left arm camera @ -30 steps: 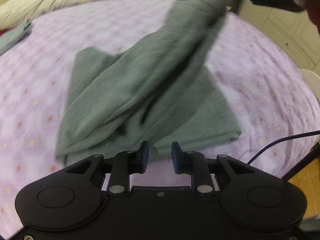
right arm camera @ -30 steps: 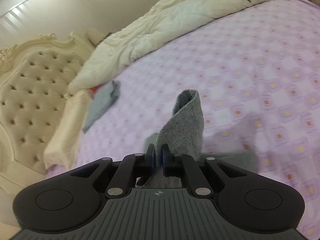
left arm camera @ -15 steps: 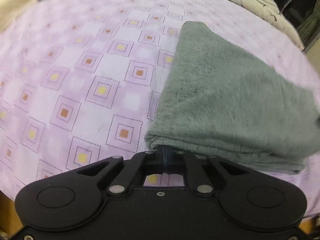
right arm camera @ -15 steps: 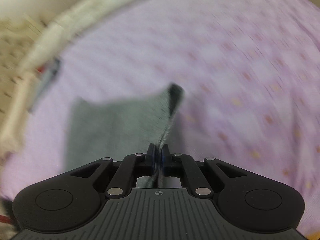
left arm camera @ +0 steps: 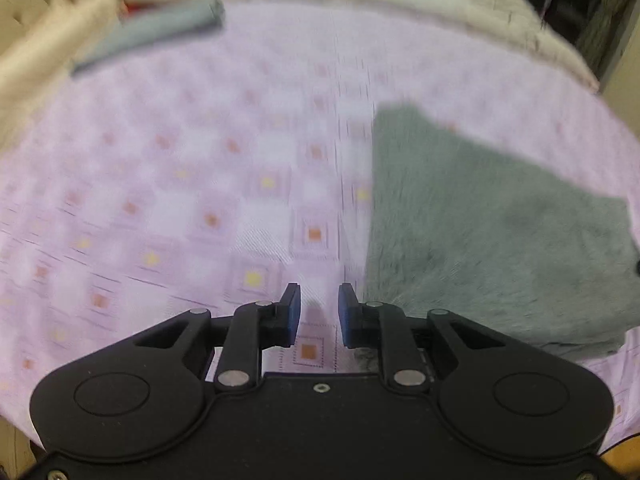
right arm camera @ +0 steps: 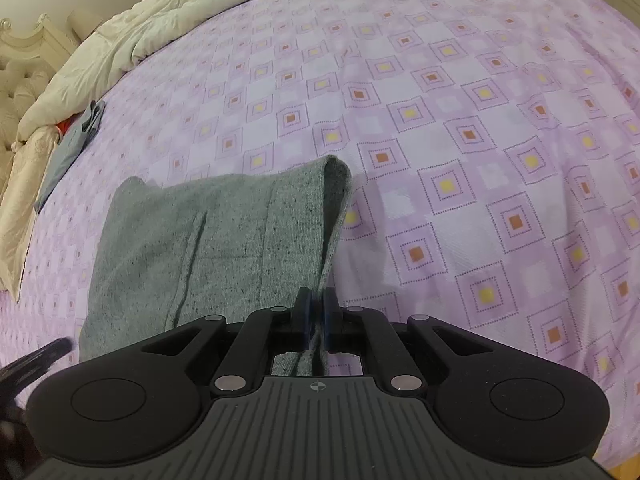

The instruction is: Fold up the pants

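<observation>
Left gripper (left arm camera: 319, 312): I see the jaws apart, nothing between them, only bedsheet (left arm camera: 180, 208) showing in the gap. Its view is motion-blurred. Pants (left arm camera: 492, 232) sit at 2 o'clock from the left tips, a folded grey slab flat on the sheet. Their near-left corner is just beside the right finger; I can't tell if it touches.

Right gripper (right arm camera: 315, 312): jaws pinched together on the pants (right arm camera: 208, 248), with a thin edge of grey fabric running down between the pads. From the tips the cloth goes out to 11 o'clock, where the rest lies folded and flat. The held edge stands up as a raised fold along the right side of the stack, its top at 12 o'clock. A seam line shows across the upper layer.

Surface: lilac bedsheet (right arm camera: 460, 128) with a diamond print, orange and yellow centres, lightly wrinkled at 2 o'clock in the right view.

Further out: a cream duvet (right arm camera: 132, 36) is bunched along the far edge, 10 to 12 o'clock in the right view. A second grey-blue garment (right arm camera: 70, 148) lies at 9–10 o'clock near the edge, well apart from the pants, with something red just beside it. It also shows in the left view, at 10–11 o'clock (left arm camera: 152, 32). A tufted cream headboard (right arm camera: 20, 80) is at far left. A dark blurred object (right arm camera: 36, 356) pokes in at 8 o'clock; can't identify it.
</observation>
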A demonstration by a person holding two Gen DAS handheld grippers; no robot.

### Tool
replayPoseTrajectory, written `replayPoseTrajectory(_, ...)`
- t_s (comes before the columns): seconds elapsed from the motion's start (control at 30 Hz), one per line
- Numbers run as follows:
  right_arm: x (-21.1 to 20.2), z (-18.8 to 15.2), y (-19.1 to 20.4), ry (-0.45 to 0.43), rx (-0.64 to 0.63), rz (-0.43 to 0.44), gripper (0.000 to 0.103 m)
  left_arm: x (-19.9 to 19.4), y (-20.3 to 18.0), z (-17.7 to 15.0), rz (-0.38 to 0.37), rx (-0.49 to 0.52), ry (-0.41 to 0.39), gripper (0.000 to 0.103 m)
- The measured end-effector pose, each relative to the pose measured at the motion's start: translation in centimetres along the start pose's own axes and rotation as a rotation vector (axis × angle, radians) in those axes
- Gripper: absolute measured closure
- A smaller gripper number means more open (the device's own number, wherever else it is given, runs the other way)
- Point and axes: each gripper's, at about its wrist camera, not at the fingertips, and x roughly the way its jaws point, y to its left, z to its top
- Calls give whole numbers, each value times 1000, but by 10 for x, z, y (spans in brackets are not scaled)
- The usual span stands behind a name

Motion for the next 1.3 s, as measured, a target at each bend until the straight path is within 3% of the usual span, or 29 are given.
replayPoseTrajectory(0.1,-1,-1,-1,2,0,0,97,14,-7,-11,-85,38,124,86)
replayPoseTrajectory(0.17,-1,-1,-2,1,6,0,97,-5,-20,-31,-112,140,101,88)
replayPoseTrajectory(0.27,0,0,-3,7,7,0,97,-27,-30,-53,-245,221,145,78)
replayPoseTrajectory(0.3,1,1,-2,10,7,-3,97,-32,-34,-61,-252,245,156,77)
replayPoseTrajectory(0.37,-4,3,2,-8,8,-25,97,-44,-37,-70,-195,280,124,77)
replayPoseTrajectory(0.43,-18,6,21,-74,-54,-62,94,-51,-26,-68,-178,198,102,77)
replayPoseTrajectory(0.5,-31,8,55,-144,-212,-86,94,-58,-10,-60,-160,96,90,77)
replayPoseTrajectory(0.57,-34,9,88,-167,-331,-2,94,-56,4,-50,-126,45,73,77)
replayPoseTrajectory(0.73,9,-8,192,-70,-639,200,90,-56,31,-30,-56,-41,77,77)
replayPoseTrajectory(0.83,40,-21,242,-22,-769,248,90,-50,42,-22,-57,-72,83,77)
replayPoseTrajectory(0.93,69,-32,272,42,-807,259,90,-46,49,-17,-53,-55,105,77)
replayPoseTrajectory(1.03,89,-57,274,155,-864,167,90,-38,56,-9,-54,-43,124,77)
replayPoseTrajectory(1.2,80,-103,227,307,-858,100,91,-26,66,2,-79,-31,153,78)
replayPoseTrajectory(1.3,61,-103,217,263,-797,107,91,-23,58,15,-112,19,145,78)
